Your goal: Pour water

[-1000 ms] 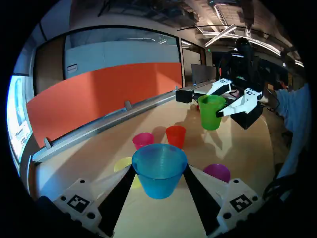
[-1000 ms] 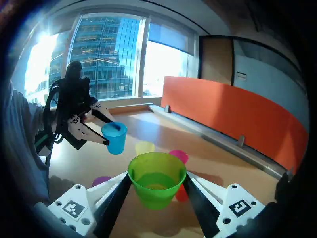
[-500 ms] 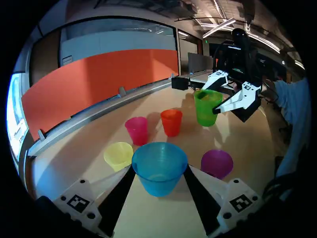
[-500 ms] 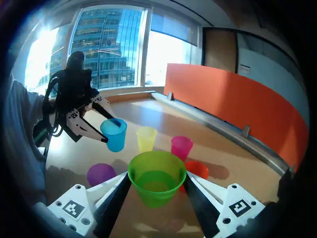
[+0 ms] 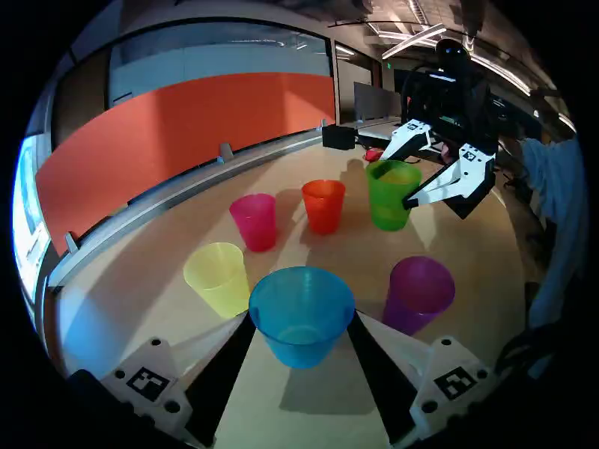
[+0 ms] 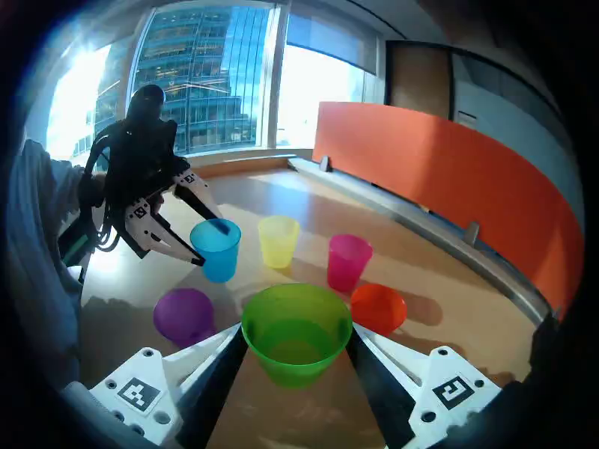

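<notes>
Pouring next: left tool (image 5: 301, 322) clamps blue cup (image 6: 217, 251), right tool (image 6: 296, 337) clamps green cup (image 5: 391, 196); bring rims together above table (image 5: 464, 254), tilt green slowly.

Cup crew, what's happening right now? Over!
Left gripper shut on blue cup. Right gripper shut on green cup. On table: yellow cup, pink cup, orange cup, purple cup; none blocking.
</notes>
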